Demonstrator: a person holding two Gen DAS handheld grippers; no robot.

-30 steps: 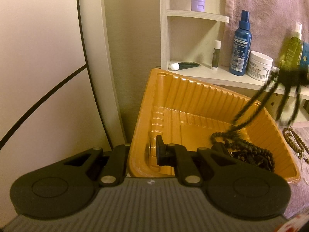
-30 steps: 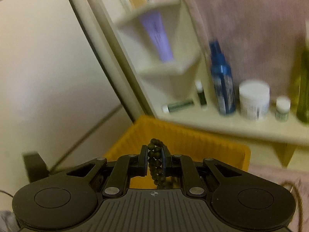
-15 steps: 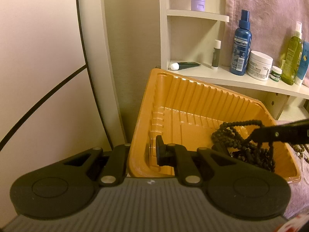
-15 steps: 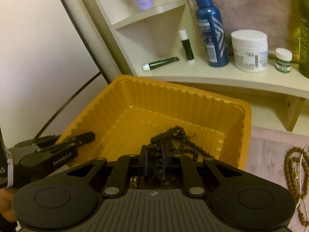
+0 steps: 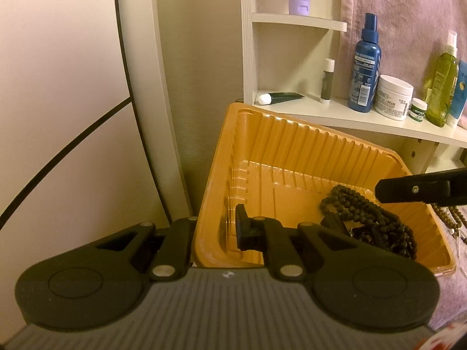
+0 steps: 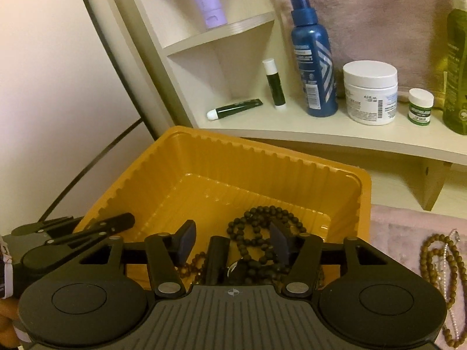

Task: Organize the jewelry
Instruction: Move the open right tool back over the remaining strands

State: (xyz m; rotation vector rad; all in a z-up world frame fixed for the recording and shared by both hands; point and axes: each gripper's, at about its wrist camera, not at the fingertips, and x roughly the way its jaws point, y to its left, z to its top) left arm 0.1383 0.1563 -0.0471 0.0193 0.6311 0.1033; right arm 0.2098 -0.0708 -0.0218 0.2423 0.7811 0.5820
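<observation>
The dark beads [image 6: 264, 240] lie in the tray [image 6: 262, 157]. Our right tongs [image 6: 232, 240] have just been opening and now stand wide, empty; the left tongs [image 5: 216, 232] pinch the tray's wall. We think a strand may snag when we lift.

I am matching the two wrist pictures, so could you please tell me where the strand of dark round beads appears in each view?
Left wrist view: the strand of dark round beads lies at lower right, in the right part of the ribbed yellow plastic tray.
Right wrist view: it lies at lower centre in the tray, just ahead of the camera.
Shared landmark: the blue spray bottle on the shelf behind the tray.
</observation>
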